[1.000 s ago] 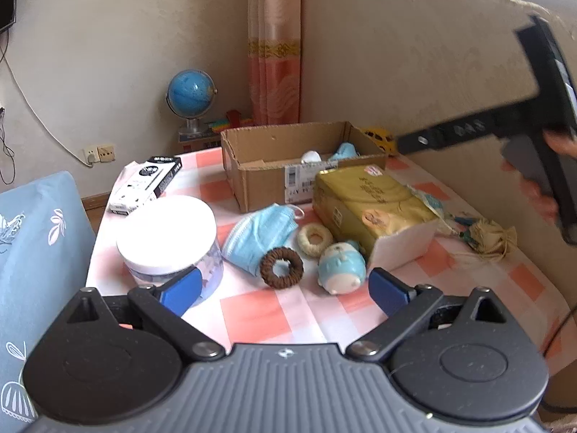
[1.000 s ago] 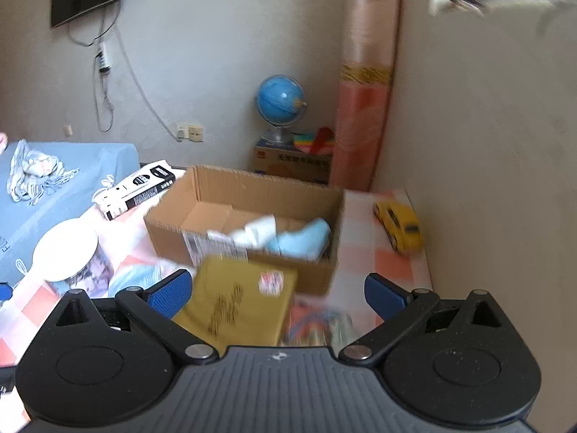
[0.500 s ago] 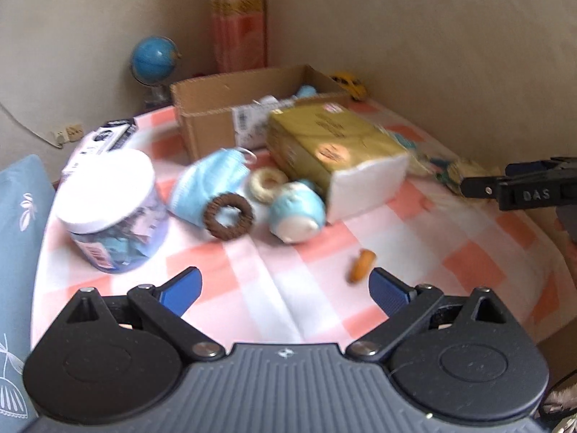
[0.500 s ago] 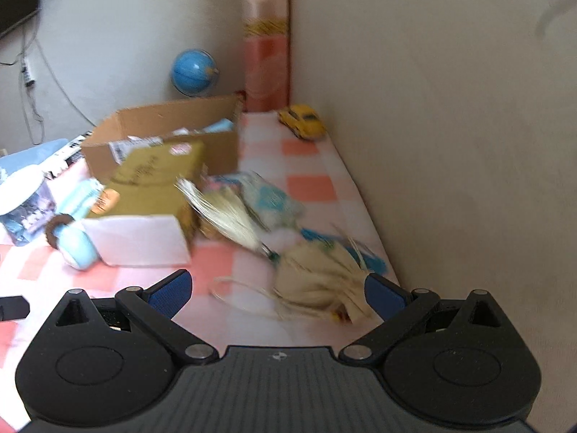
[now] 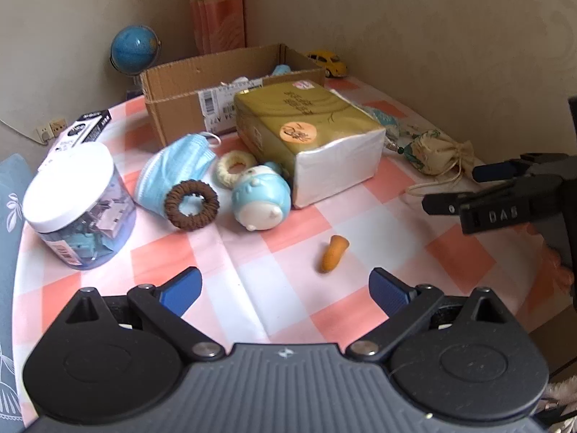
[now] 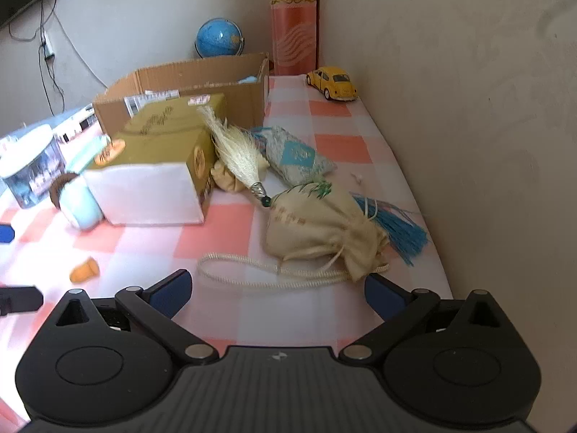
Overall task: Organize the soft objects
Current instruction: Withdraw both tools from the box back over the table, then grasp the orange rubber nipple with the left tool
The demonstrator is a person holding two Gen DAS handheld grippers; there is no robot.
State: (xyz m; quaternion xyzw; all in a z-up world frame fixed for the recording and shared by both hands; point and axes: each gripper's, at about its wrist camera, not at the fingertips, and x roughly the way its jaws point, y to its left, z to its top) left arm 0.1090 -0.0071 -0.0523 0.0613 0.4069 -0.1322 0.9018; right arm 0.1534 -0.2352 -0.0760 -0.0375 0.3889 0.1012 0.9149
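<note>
Soft items lie around a gold tissue pack (image 5: 306,126) on the checked table: a blue face mask (image 5: 176,169), a brown hair ring (image 5: 191,204), a cream ring (image 5: 234,167) and a blue-white toy (image 5: 261,202). My left gripper (image 5: 285,288) hovers open over the near table, with a small orange cap (image 5: 334,249) just ahead. My right gripper (image 6: 277,292) is open too, right behind a cream drawstring pouch (image 6: 317,223) and its cord (image 6: 252,270). A blue brocade sachet (image 6: 299,158) lies beyond the pouch. The right gripper (image 5: 454,187) shows at the left view's right edge.
An open cardboard box (image 5: 180,83) with some items inside stands at the back. A white-lidded jar (image 5: 75,202) and a black-white carton (image 5: 83,133) are at the left. A yellow toy car (image 6: 333,81) sits by the wall (image 6: 468,108), which runs along the table's right side.
Both grippers have come down and tilted toward the table. The right one moved from facing the box to the pouch at the table's right side. Nothing was taken hold of.
</note>
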